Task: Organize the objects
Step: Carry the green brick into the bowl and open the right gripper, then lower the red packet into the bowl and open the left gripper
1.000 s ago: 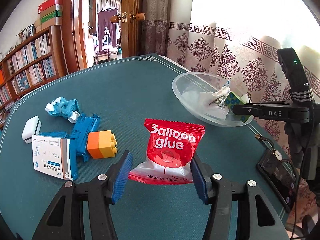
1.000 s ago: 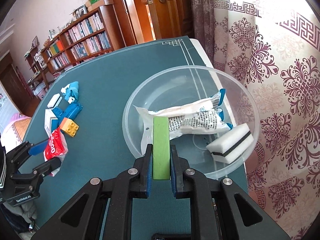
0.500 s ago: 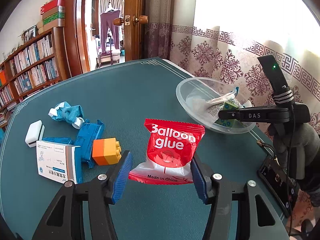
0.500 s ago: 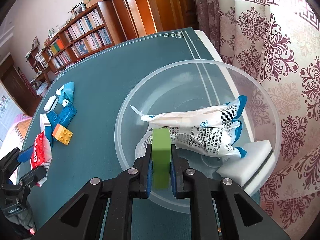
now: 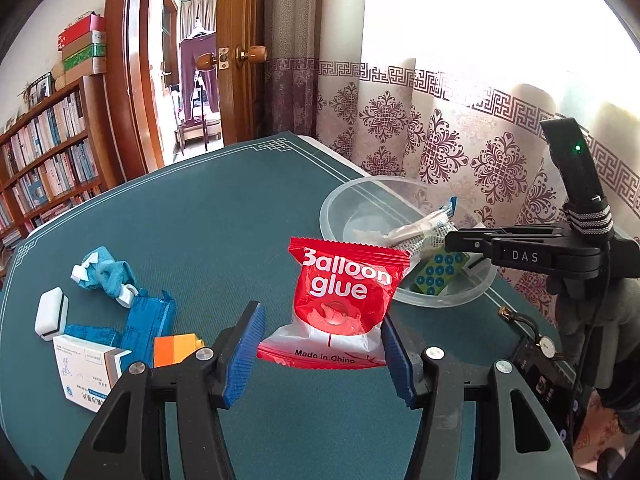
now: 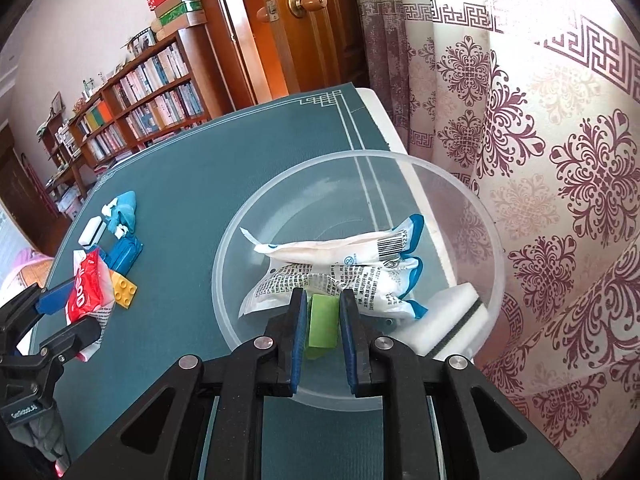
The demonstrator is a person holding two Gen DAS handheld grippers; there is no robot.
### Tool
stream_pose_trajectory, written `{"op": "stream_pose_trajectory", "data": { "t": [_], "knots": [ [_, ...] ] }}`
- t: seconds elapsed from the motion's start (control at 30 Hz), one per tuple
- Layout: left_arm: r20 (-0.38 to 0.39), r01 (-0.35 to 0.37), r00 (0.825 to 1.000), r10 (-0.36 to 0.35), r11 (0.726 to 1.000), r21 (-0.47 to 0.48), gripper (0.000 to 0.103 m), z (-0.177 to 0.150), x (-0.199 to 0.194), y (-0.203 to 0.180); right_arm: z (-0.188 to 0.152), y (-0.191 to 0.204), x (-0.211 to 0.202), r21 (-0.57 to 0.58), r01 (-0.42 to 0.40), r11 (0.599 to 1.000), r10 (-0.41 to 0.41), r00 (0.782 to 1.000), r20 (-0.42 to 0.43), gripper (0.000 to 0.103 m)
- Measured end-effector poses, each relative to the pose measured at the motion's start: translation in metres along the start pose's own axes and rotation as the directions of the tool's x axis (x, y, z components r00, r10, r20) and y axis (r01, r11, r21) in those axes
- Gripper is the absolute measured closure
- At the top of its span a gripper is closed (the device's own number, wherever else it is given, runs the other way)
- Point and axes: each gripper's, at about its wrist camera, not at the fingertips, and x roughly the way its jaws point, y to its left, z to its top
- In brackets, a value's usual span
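The right tool (image 6: 323,322) is just loosening over the clear bowl (image 6: 256,224), releasing the green block (image 6: 322,320), while the left tool (image 5: 322,350) is holding the red glue packet (image 5: 344,300) for its turn

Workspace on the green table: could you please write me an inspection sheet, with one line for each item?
Surface: green table mat, flat, no spill seen.
Job's things: clear bowl holds white packets, a sponge and a green block; Balloon glue packet is off the mat.
Clutter: orange brick, medicine box, blue wrappers, white block and blue cloth lie grouped on the mat.
Tools: left tool shut on the Balloon glue packet; right tool over the bowl, jaws just opened a little, green block free of the pads.
Cables: black cable hangs by the right tool.
Surroundings: bookshelf, wooden door, patterned curtain.
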Motion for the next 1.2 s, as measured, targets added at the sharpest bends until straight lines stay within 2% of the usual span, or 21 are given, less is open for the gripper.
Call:
{"op": "stream_pose_trajectory", "data": {
  "t": [0.07,0.23,0.47,0.9,0.97,1.0,1.03,1.2],
  "knots": [
    [0.003,0.011,1.000,-0.011,1.000,0.006,0.043,0.007,0.004,-0.003,0.000,-0.001,-0.003,0.002,-0.001,1.000,0.001,1.000,0.007,0.085],
    [0.014,0.030,0.999,-0.030,0.999,0.026,0.043,0.025,0.014,-0.013,-0.002,-0.007,-0.009,0.017,0.058,0.998,-0.058,0.998,0.015,0.085],
    [0.009,0.052,0.999,-0.053,0.998,0.038,0.043,0.046,0.037,-0.023,-0.006,-0.008,-0.016,0.026,0.024,0.999,-0.025,0.999,0.032,0.085],
    [-0.009,0.075,0.997,-0.075,0.997,0.035,0.042,0.071,0.081,-0.033,-0.010,-0.011,-0.025,0.044,0.007,0.999,-0.009,0.999,0.049,0.085],
    [-0.002,0.074,0.997,-0.074,0.997,0.021,0.038,0.073,0.087,-0.033,-0.010,-0.012,-0.025,0.045,0.006,0.999,-0.008,0.999,0.050,0.085],
    [-0.004,0.070,0.998,-0.070,0.998,0.011,0.030,0.074,0.089,-0.032,-0.010,-0.013,-0.026,0.047,0.005,0.999,-0.007,0.999,0.051,0.085],
    [-0.001,0.064,0.998,-0.064,0.998,-0.002,0.027,0.074,0.090,-0.031,-0.010,-0.013,-0.026,0.048,0.004,0.999,-0.006,0.999,0.051,0.085],
    [-0.014,0.051,0.999,-0.052,0.998,-0.032,0.027,0.070,0.091,-0.021,-0.012,-0.013,-0.029,0.056,0.001,0.998,-0.004,0.998,0.056,0.085]
  ]
}}
